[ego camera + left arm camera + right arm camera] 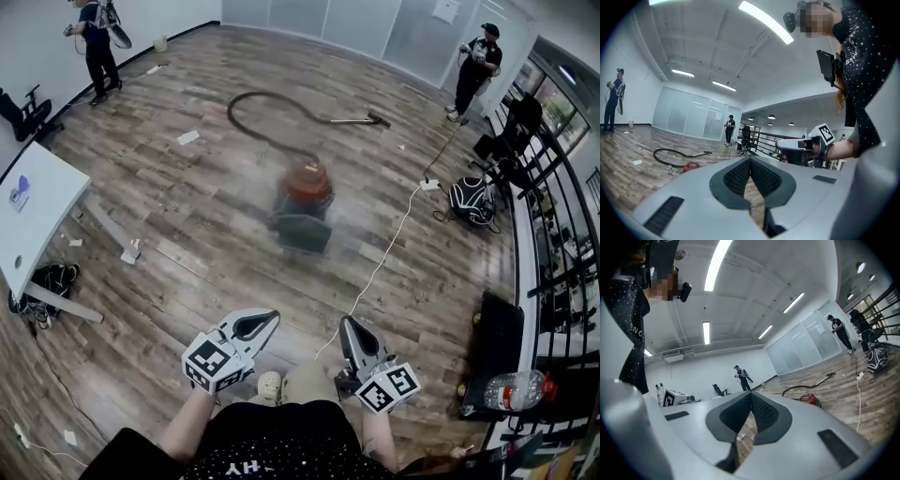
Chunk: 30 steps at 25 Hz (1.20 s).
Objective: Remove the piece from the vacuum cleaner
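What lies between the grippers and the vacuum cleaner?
Head view: bare wooden floor separates left gripper and right gripper from the vacuum cleaner; a white cable runs alongside, on the right.

White table [52,202] left; water bottle [511,389] right; backpack [472,200] beyond.

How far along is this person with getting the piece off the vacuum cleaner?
Nothing looks done yet: the vacuum cleaner sits on the floor with its hose leading to it. Nothing is in hand; the left gripper and right gripper are both shut and empty, held near the person, well short of it. Everything is left: approach, grip the piece, pull it off.
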### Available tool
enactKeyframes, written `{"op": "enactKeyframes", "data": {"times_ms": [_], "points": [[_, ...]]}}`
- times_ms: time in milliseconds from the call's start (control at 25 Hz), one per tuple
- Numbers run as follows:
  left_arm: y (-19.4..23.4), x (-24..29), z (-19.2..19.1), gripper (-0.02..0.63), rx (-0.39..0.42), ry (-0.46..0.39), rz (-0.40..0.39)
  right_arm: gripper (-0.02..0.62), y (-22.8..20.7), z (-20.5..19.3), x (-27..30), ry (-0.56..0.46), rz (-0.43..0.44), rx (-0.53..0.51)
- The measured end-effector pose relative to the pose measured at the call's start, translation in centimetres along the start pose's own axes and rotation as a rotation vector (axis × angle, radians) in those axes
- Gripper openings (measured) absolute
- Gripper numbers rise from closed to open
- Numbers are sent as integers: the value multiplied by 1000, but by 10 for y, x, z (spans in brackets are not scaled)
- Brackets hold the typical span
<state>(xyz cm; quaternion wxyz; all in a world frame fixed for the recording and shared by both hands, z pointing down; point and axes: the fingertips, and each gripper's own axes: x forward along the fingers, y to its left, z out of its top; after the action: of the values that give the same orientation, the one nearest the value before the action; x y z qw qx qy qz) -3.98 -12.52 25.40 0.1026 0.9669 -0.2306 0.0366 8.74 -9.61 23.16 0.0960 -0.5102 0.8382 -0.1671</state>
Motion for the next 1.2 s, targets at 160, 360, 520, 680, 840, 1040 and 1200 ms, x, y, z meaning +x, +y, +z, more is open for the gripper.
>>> {"op": "enactKeyframes", "data": {"times_ms": [160, 360, 520, 680, 840, 1040, 1200], "points": [[23, 20, 0, 8, -17, 0, 9, 11, -27, 0, 21, 14, -12, 15], [65, 55, -2, 8, -38, 22, 35, 11, -67, 7, 69, 26, 14, 24], [105, 98, 8, 8, -43, 34, 40, 11, -107, 20, 112, 27, 30, 45], [147, 149, 31, 8, -27, 28, 24, 11, -154, 38, 155, 37, 30, 62], [182, 202, 55, 8, -16, 5, -14, 11, -203, 65, 196, 45, 41, 25], [221, 251, 56, 8, -5, 29, -56, 11, -255, 81, 237, 37, 28, 24], [243, 273, 60, 8, -8, 18, -69, 11, -283, 81, 261, 54, 35, 44]]}}
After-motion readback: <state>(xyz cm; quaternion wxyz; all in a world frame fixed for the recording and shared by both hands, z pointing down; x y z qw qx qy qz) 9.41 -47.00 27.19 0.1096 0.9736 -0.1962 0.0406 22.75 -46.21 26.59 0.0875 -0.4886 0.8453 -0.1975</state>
